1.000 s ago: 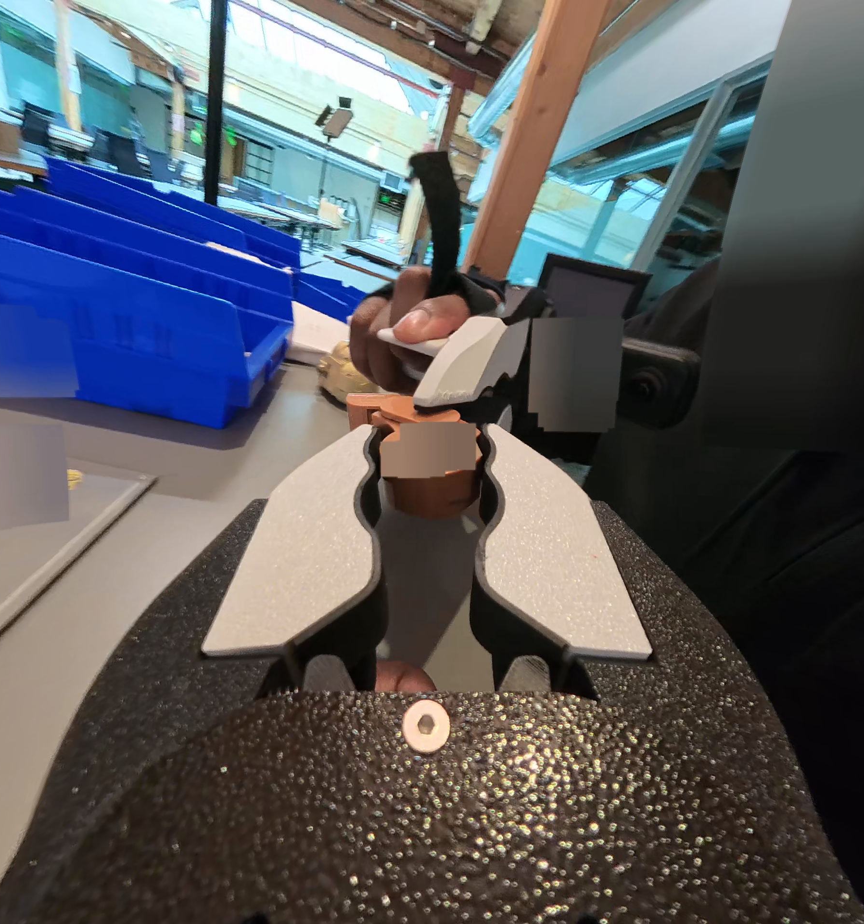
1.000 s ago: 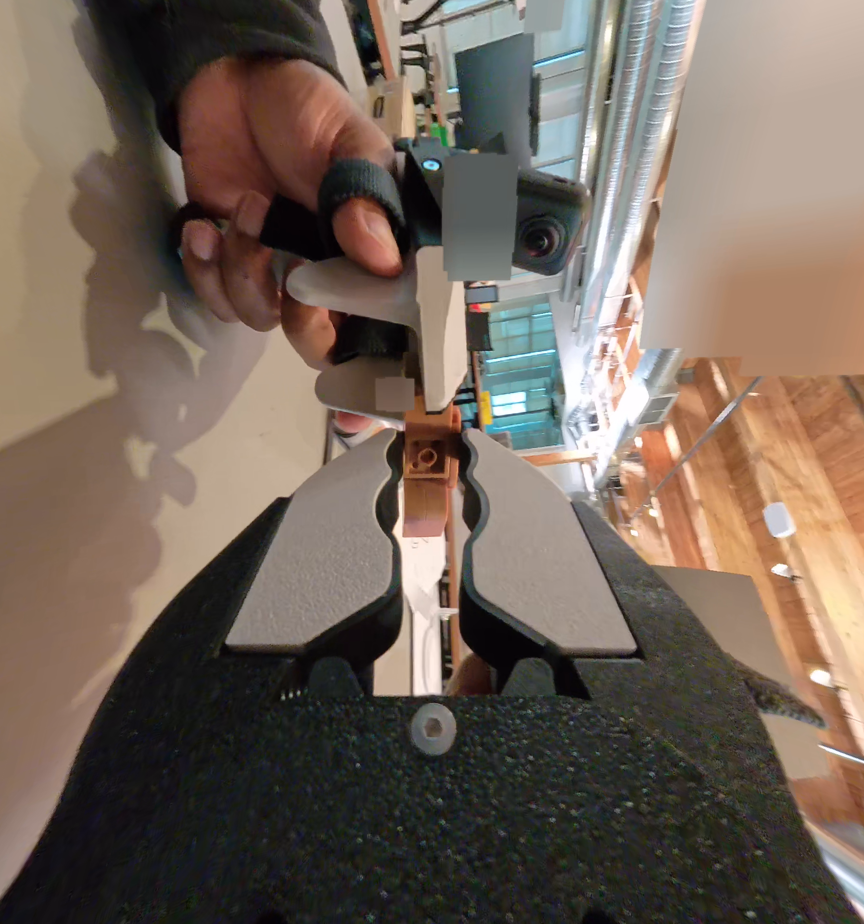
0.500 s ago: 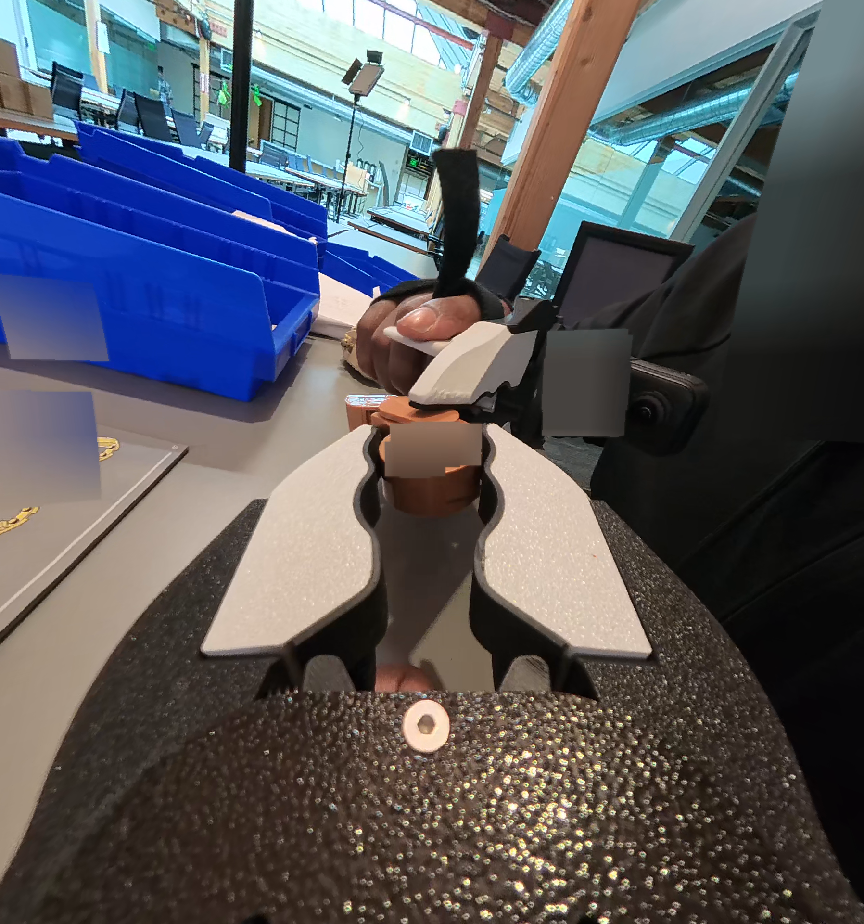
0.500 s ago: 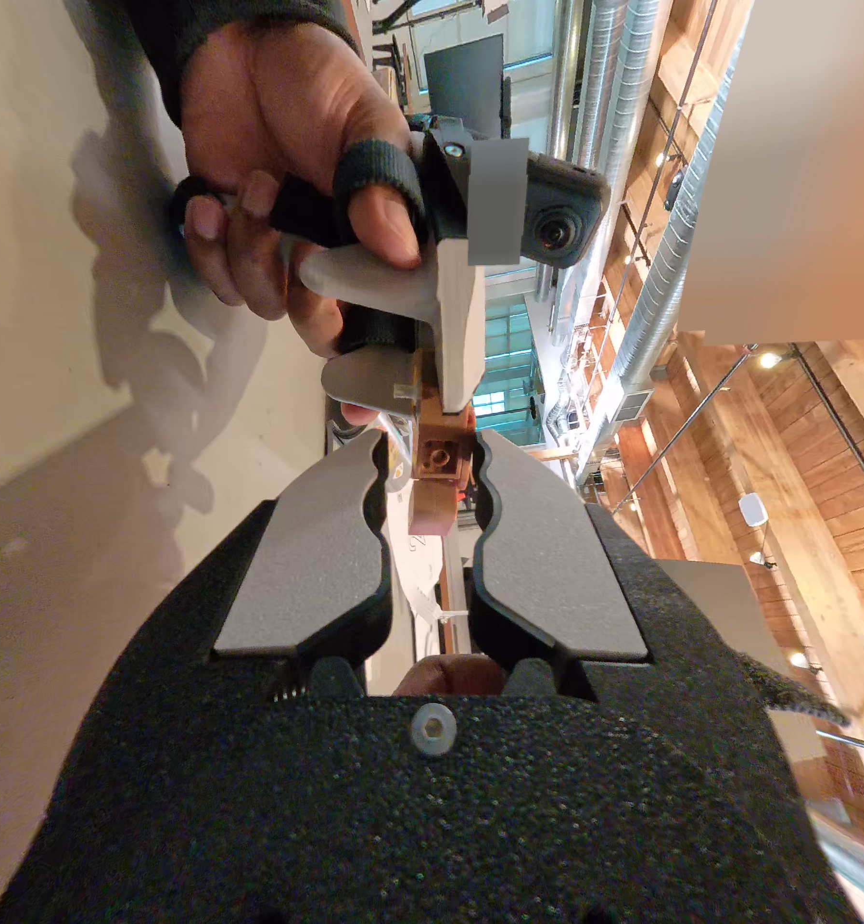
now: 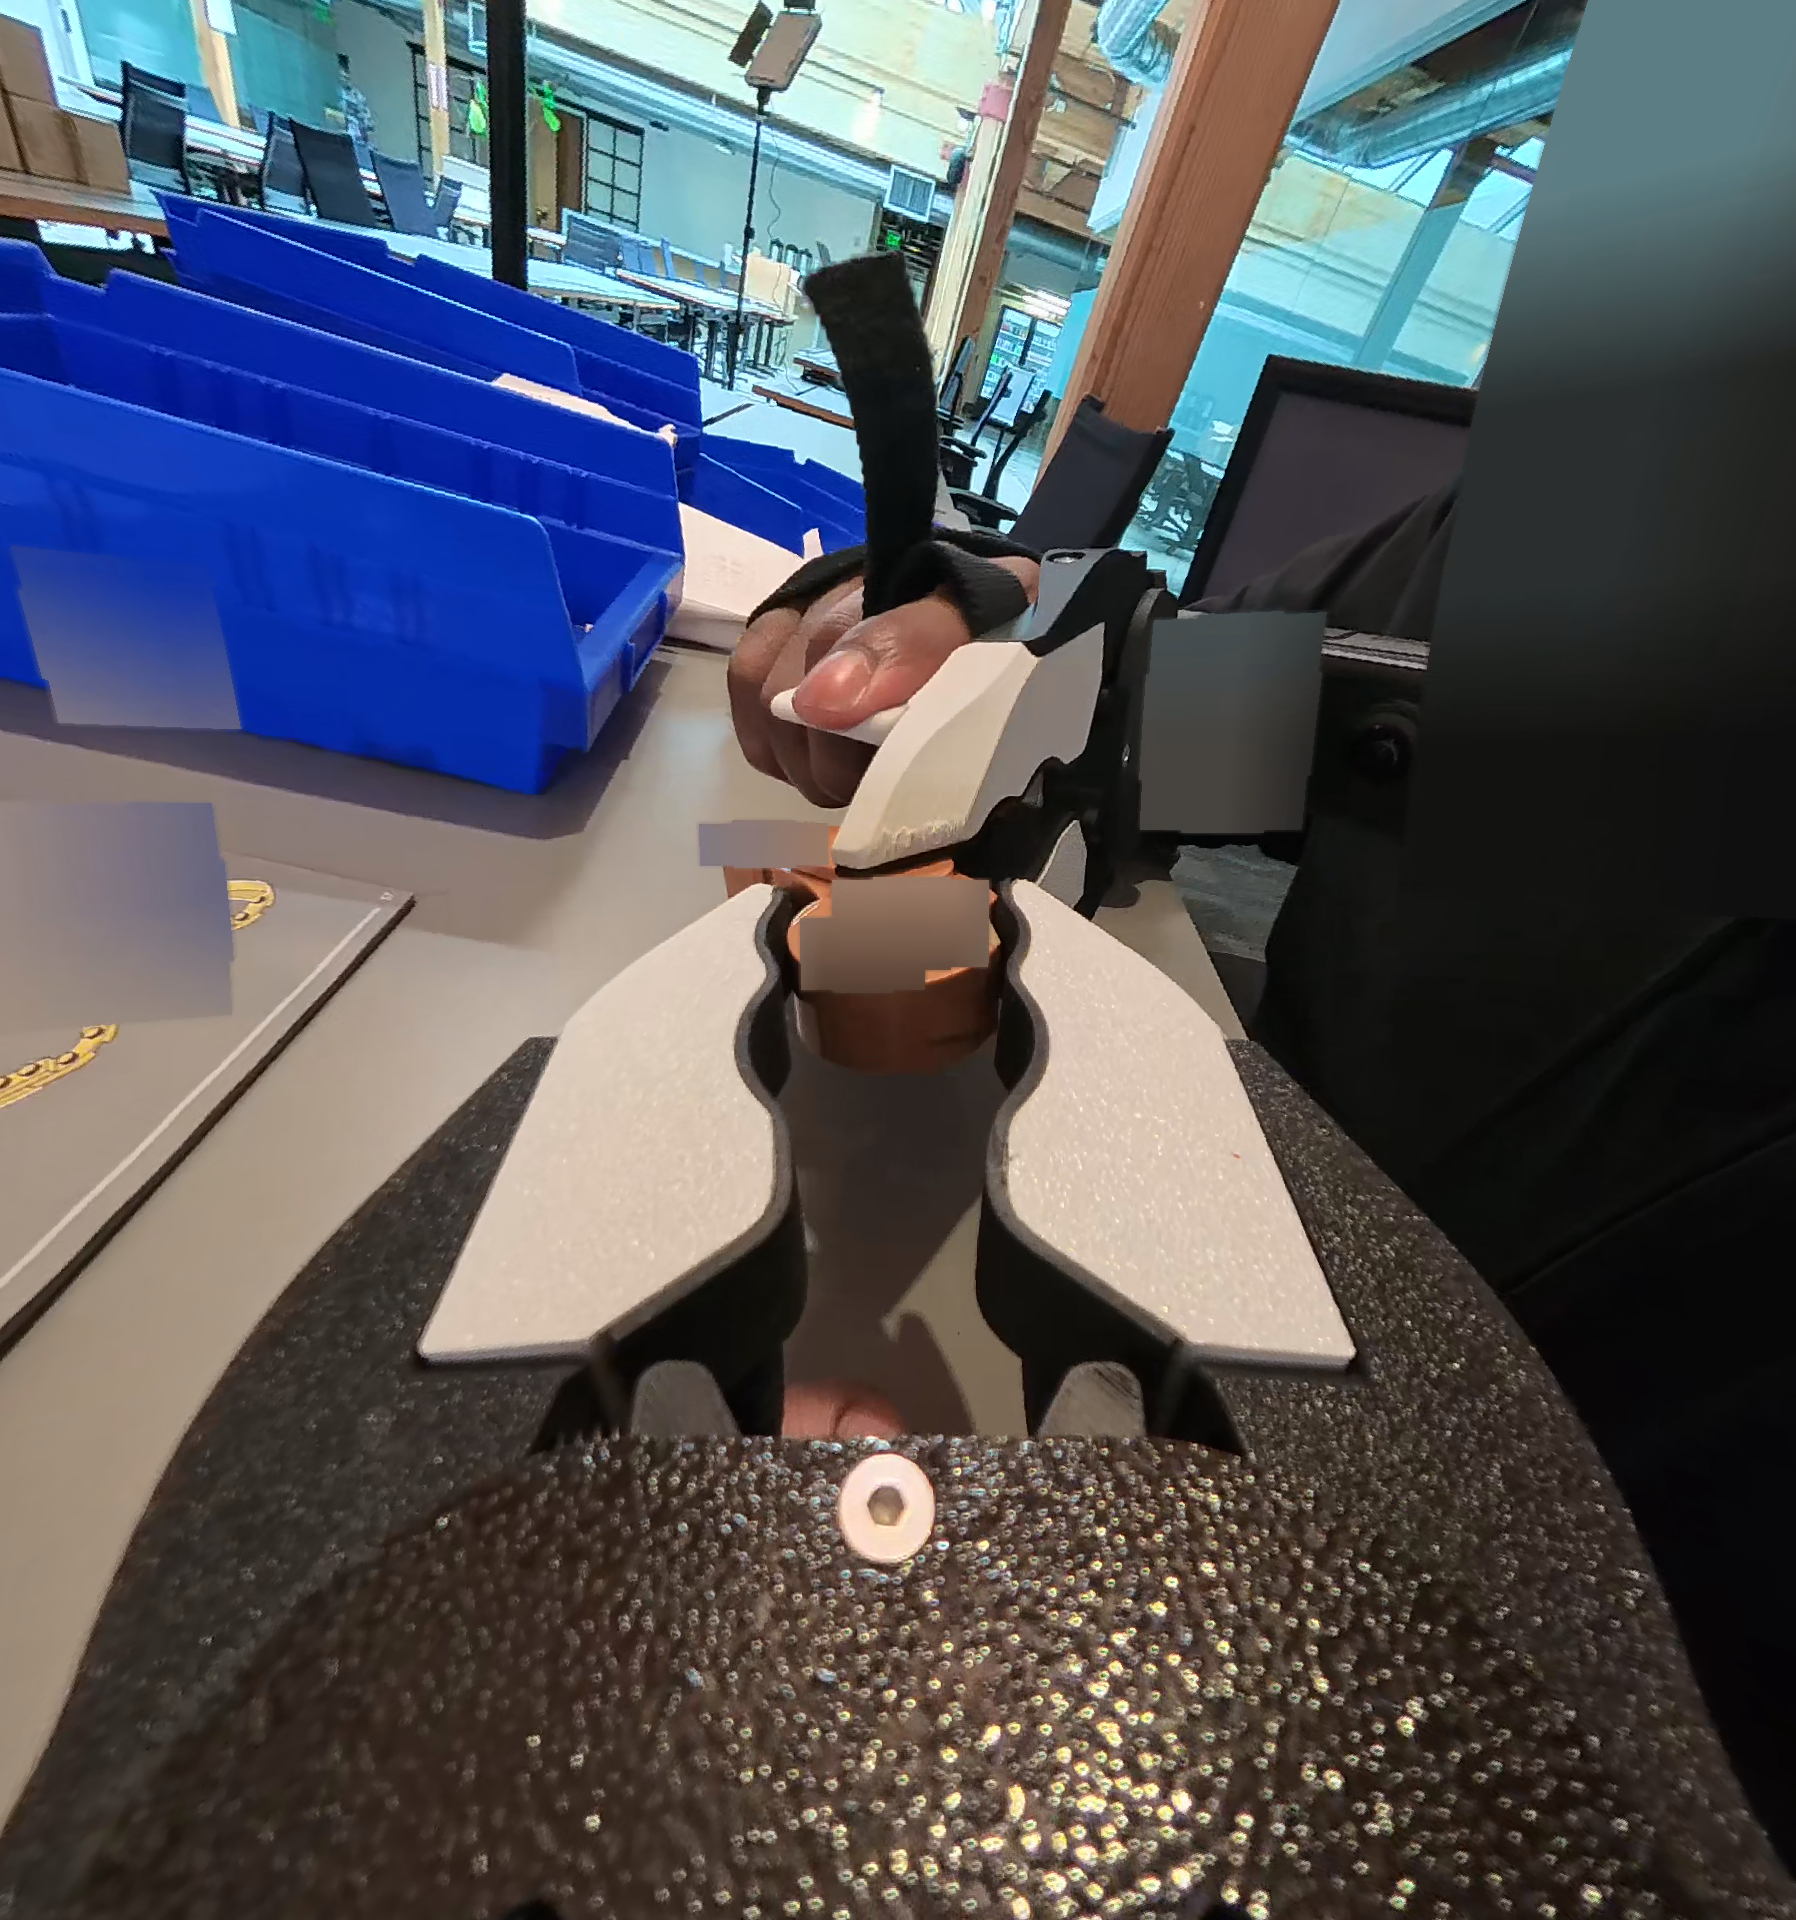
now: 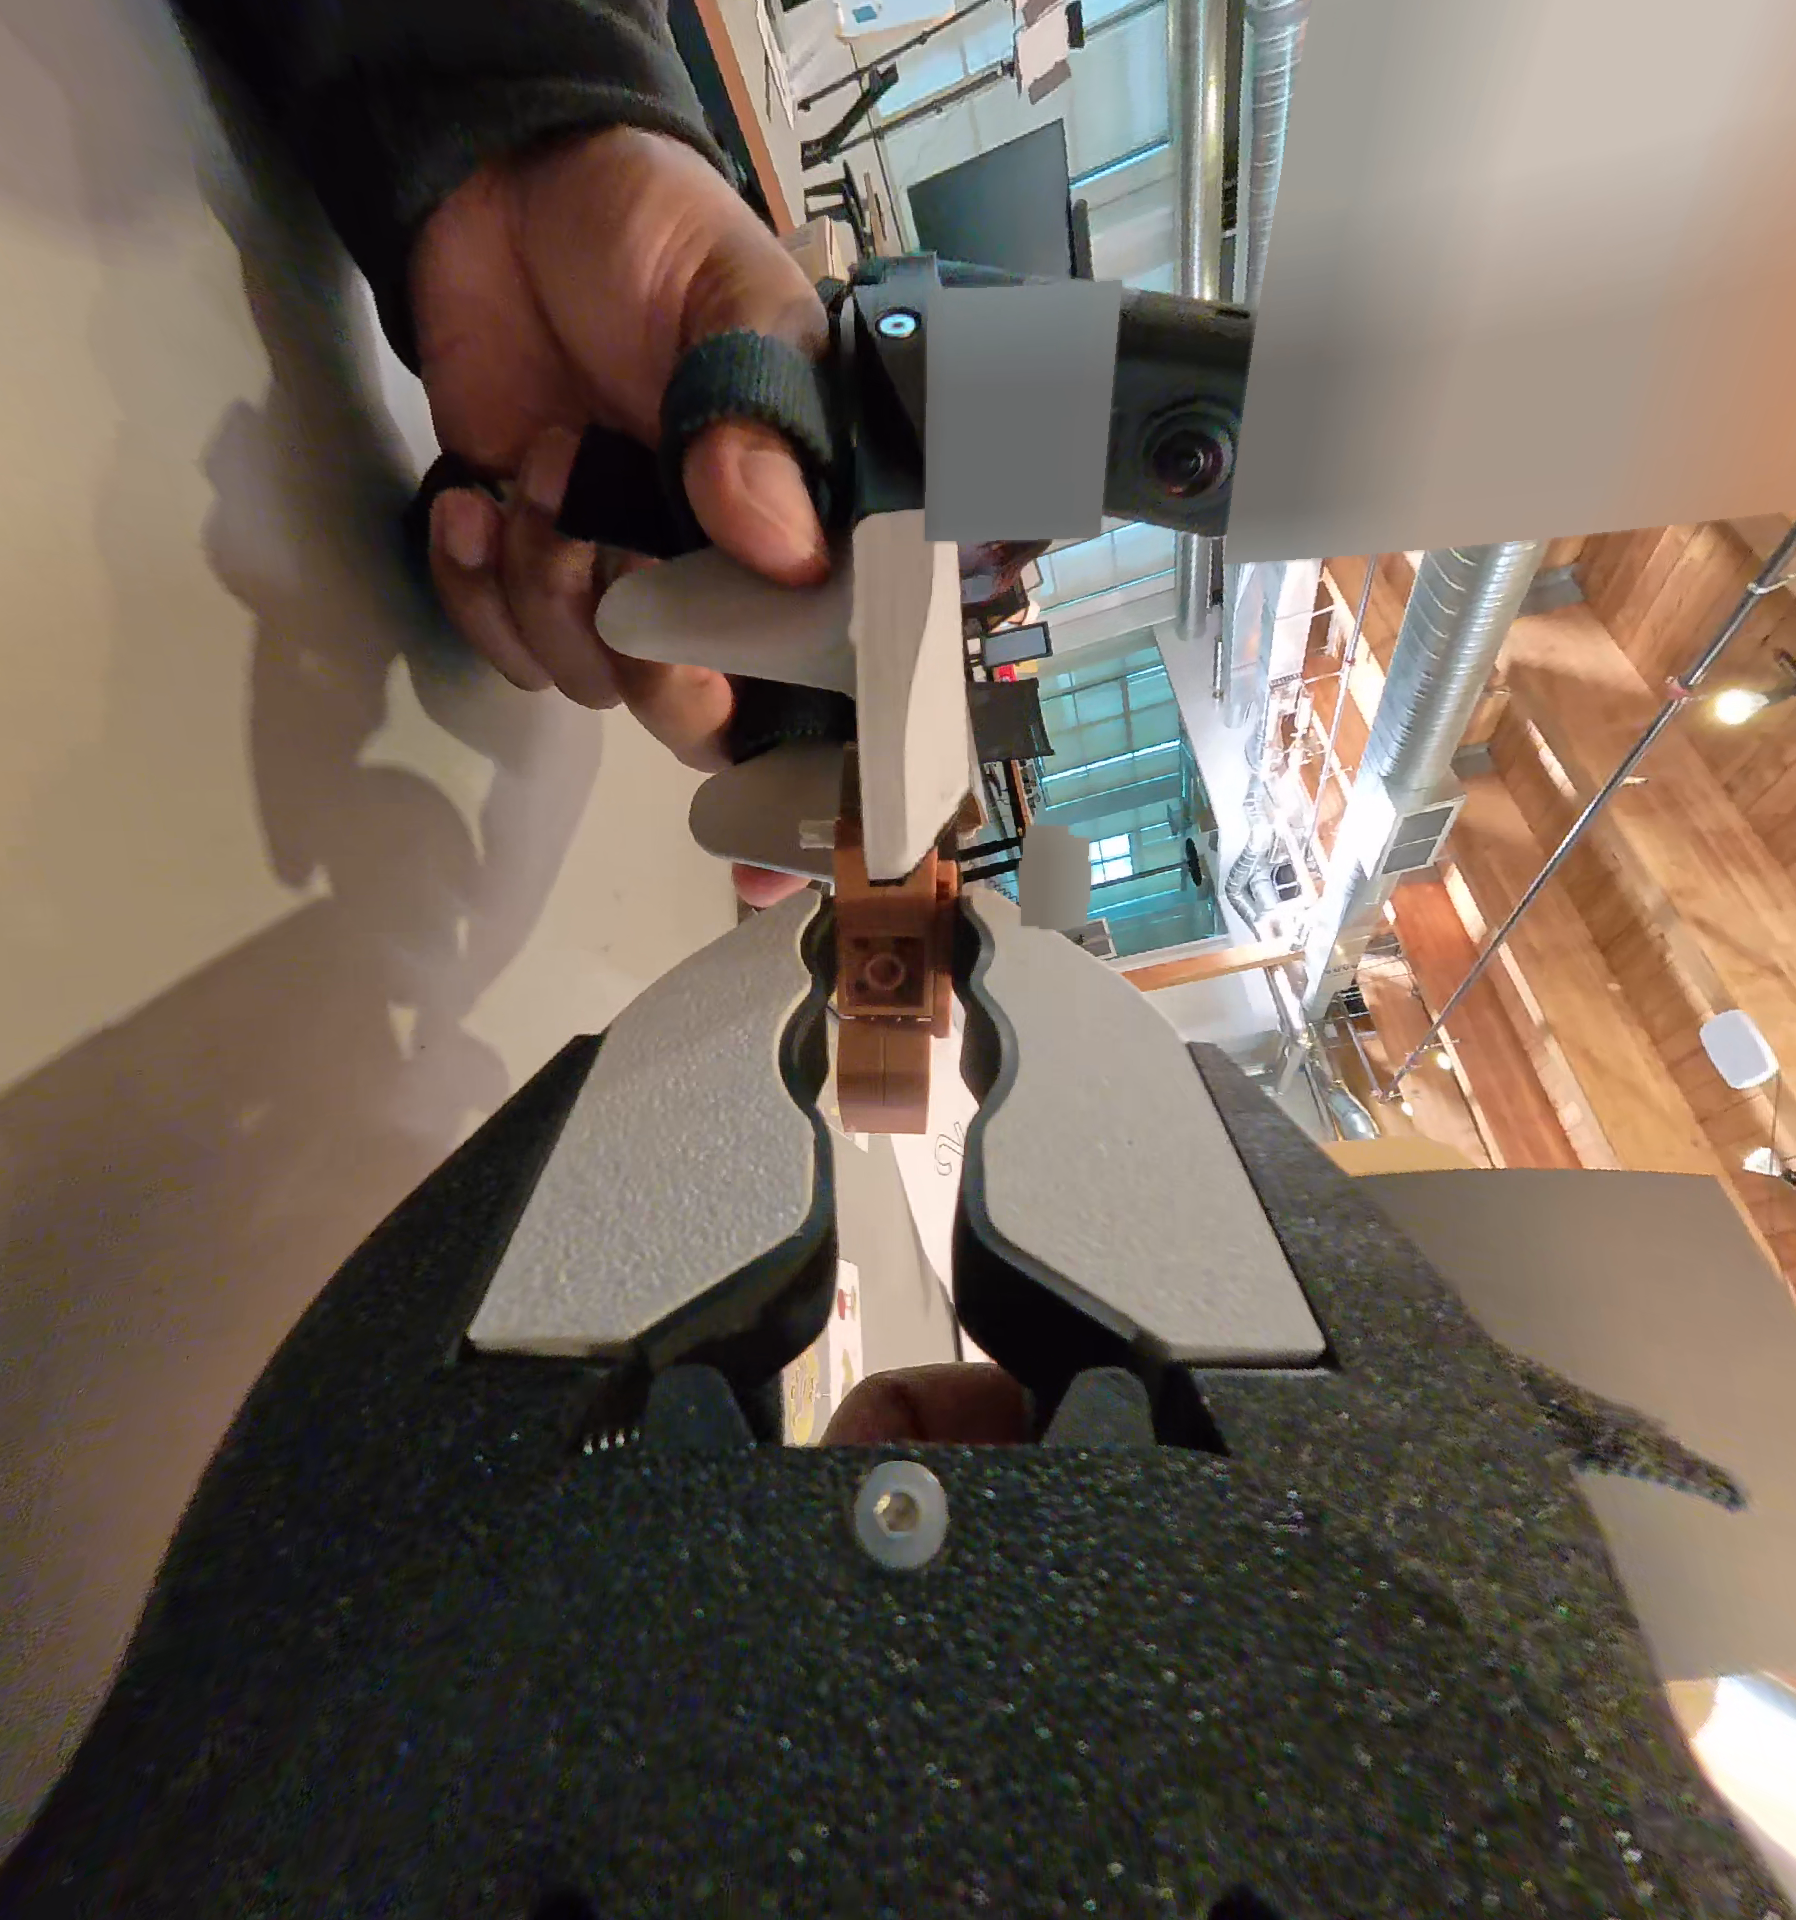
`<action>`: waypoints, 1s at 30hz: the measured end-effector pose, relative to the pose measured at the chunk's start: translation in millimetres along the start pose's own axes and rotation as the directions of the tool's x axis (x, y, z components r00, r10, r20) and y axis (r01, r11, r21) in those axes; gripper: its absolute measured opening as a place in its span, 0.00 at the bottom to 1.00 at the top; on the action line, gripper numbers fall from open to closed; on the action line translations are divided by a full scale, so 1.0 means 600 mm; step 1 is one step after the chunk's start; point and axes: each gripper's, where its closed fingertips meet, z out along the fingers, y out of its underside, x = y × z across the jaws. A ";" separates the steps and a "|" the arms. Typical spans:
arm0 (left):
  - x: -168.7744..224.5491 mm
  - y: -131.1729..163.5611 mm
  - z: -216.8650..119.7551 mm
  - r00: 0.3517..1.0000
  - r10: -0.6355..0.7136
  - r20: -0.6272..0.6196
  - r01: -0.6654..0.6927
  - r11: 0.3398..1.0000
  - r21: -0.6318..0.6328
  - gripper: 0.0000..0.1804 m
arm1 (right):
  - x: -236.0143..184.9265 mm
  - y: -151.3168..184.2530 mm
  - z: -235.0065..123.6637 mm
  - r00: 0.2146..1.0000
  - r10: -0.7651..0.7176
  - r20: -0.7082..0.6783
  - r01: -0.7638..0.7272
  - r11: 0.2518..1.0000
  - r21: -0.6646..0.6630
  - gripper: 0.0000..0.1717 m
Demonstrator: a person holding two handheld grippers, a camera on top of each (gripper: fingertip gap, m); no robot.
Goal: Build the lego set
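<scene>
Brown brick assembly (image 5: 889, 1023) clamped between the pads of the left gripper (image 5: 889, 977), rounded lower part pinched on both sides, held above the grey table (image 5: 561, 862). Same brown piece (image 6: 883, 1029) also gripped by the right gripper (image 6: 889, 971), pads pressed to its two sides, square studded face turned toward the camera. Both tools closed on the one object from crossing directions, right-hand tool's white fingers (image 5: 935, 769) lying over its top.

Just behind, a hand (image 5: 821, 686) strapped into the right tool with a black strap (image 5: 878, 426); in the other view, a hand (image 6: 603, 416) in a dark sleeve on the left tool, camera lens (image 6: 1180, 457) facing back.

Left on the table, a flat grey board (image 5: 146, 1091) carrying gold-coloured pieces (image 5: 21, 1070). Beyond it, a row of blue bins (image 5: 354, 582), contents hidden by their walls from this low angle; white paper (image 5: 738, 571) lying by the nearest bin's end.

Farther right, a dark monitor (image 5: 1341, 457) and a person's dark clothing (image 5: 1548, 1039) filling that side. Farthest, a wooden post (image 5: 1185, 208), chairs and tables in an open hall.
</scene>
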 end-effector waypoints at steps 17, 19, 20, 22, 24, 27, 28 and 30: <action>0.002 0.012 0.002 1.000 0.020 0.009 -0.019 0.998 -0.057 0.20 | -0.014 0.000 -0.002 0.997 0.032 0.074 -0.033 0.999 0.009 0.12; 0.001 0.013 0.002 1.000 0.022 0.011 -0.021 0.998 -0.060 0.20 | -0.014 0.000 -0.001 0.997 0.033 0.070 -0.034 0.999 0.020 0.12; 0.001 0.013 0.002 1.000 0.023 0.014 -0.022 0.998 -0.057 0.20 | -0.013 0.000 -0.001 0.998 0.027 0.059 -0.029 0.999 0.025 0.12; -0.001 0.011 0.001 1.000 0.019 0.017 -0.018 0.998 -0.052 0.20 | -0.010 0.000 0.000 1.000 0.010 0.022 -0.011 0.999 0.045 0.12; -0.002 0.009 0.000 1.000 0.024 0.018 -0.023 0.999 -0.041 0.20 | -0.006 0.000 0.002 0.999 -0.012 -0.029 0.013 0.999 0.045 0.12; -0.003 0.007 -0.002 1.000 0.022 0.016 -0.021 0.999 -0.034 0.20 | -0.002 0.002 0.004 0.997 -0.046 -0.070 0.048 0.999 0.020 0.12; -0.002 0.007 -0.002 0.999 0.029 0.017 -0.028 0.999 -0.032 0.20 | -0.001 0.002 0.004 0.996 -0.044 -0.072 0.045 0.999 0.015 0.12; -0.002 0.006 -0.003 0.998 0.052 0.022 -0.051 0.998 -0.034 0.20 | 0.000 0.005 0.004 0.997 -0.037 -0.071 0.038 0.999 0.005 0.12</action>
